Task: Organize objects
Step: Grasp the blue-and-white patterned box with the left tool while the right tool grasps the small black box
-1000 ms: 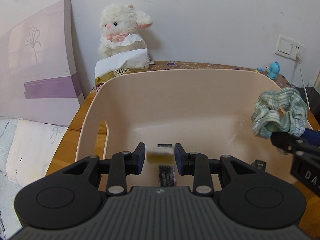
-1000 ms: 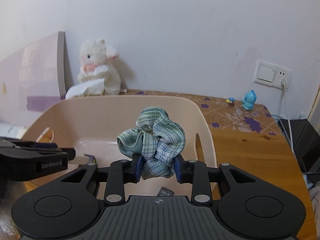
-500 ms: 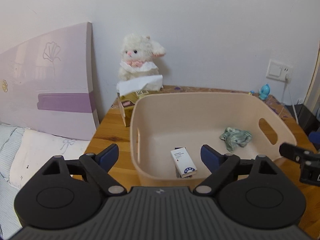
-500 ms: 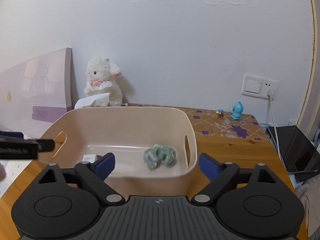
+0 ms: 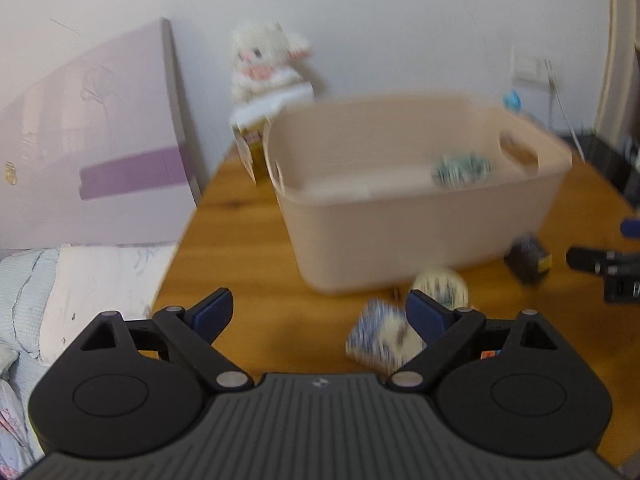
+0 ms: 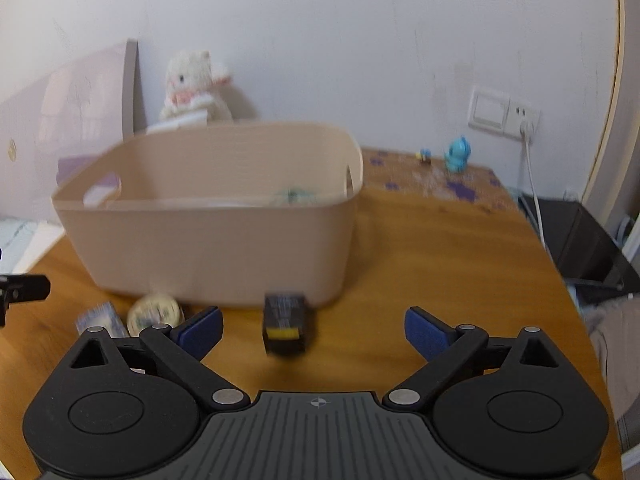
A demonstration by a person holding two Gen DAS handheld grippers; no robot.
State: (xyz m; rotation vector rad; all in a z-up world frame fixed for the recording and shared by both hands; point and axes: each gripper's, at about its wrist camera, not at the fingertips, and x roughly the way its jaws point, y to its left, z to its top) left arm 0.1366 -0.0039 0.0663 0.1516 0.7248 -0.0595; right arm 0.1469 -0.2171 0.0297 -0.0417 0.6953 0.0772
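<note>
Right tool [image 6: 314,330] spread wide (holding nothing), black box [image 6: 286,324] between, beige bin [image 6: 212,216] beyond

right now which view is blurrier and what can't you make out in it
Left wrist view is blurrier: the basket smears sideways, and the small things on the table in front of it are unreadable, while the left tool itself stays sharp. Right wrist view is milder: the dark box is soft, yet the wall socket is fairly clear.
</note>
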